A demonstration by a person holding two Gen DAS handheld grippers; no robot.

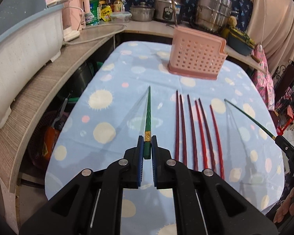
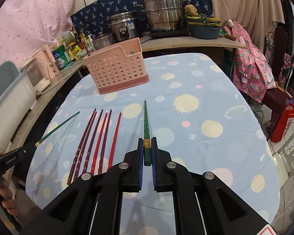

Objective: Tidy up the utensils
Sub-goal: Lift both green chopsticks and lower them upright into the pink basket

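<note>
Tabletop (image 1: pixel 115 74): dotted blue cloth; pink utensil basket (image 1: pixel 196 54) at far end
Left gripper (image 1: pixel 147 146): clenched on green chopstick (image 1: pixel 148 115)
Right gripper (image 2: pixel 147 148): clenched on second green chopstick (image 2: pixel 146 123)
Red chopsticks (image 1: pixel 198 133): six, lying flat

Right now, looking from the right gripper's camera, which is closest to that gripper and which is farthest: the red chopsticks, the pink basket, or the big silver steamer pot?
1. Red chopsticks: nearest, lying on the tablecloth just left of the right gripper.
2. Pink basket: farther up the table, ahead and left.
3. Big silver steamer pot: farthest, on the back counter.
</note>
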